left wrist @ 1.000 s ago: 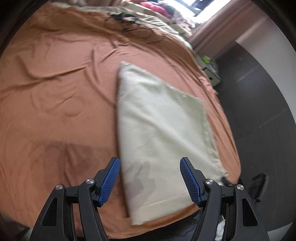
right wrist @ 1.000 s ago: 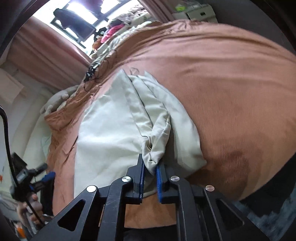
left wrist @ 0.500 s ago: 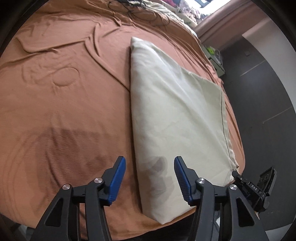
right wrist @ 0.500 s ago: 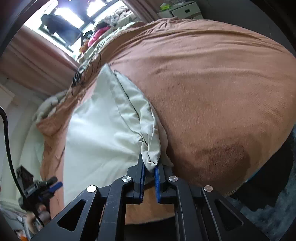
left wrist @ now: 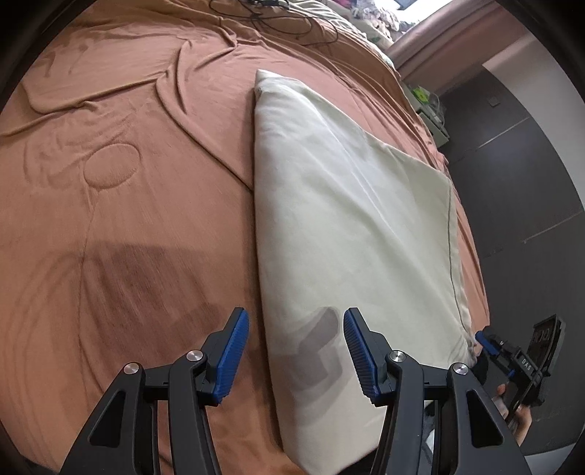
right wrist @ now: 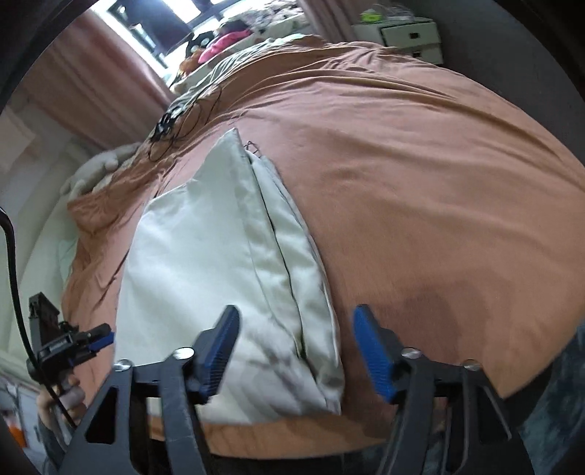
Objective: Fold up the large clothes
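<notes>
**Folded pale cloth lies released on the rust-brown bed**

The large pale cream garment, folded into a flat, roughly rectangular stack, rests on the rust-brown bedspread near the bed's close edge. In the right wrist view its layered side edges show as long parallel folds running away from the camera.

The left gripper hangs above the near part of the cloth with its blue ribbed pads set moderately apart and nothing between them; its shadow falls on the fabric just below. One pad sits over the brown bedspread, the other over the cream cloth.

The right gripper has just been opening: its blue pads now stand wide on either side of the cloth's near corner, without pressing it, and the fabric lies slack on the bed.

A tangle of thin black cables lies at the far end of the bedspread. A white drawer unit stands beyond the bed by the dark wall.
</notes>
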A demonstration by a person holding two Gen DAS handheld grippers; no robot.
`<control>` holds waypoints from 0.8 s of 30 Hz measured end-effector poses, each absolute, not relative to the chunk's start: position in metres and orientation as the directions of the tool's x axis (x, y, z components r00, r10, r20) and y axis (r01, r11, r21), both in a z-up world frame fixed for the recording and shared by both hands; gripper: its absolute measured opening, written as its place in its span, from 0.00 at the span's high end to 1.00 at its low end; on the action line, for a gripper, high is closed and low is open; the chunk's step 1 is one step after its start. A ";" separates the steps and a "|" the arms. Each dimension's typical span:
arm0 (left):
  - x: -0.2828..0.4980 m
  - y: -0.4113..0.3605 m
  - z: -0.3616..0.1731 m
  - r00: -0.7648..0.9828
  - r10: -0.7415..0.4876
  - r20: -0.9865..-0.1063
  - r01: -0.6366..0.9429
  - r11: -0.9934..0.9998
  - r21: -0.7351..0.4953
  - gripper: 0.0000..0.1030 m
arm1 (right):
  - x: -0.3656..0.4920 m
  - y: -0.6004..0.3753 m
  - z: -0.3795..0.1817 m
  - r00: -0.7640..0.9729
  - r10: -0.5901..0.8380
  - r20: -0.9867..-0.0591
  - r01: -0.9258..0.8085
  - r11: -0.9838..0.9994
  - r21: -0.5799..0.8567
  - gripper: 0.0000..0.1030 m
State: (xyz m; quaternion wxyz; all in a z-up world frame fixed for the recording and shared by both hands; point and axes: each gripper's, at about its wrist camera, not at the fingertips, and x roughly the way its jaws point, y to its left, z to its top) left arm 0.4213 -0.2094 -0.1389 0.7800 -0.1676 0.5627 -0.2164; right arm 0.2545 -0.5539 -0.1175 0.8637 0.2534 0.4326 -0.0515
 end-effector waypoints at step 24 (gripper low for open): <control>0.526 -0.223 -0.157 0.292 -0.524 -0.800 0.125 0.850 -0.511 0.46 | 0.462 -0.537 -0.121 0.456 0.128 -0.881 0.162 0.961 0.223 0.71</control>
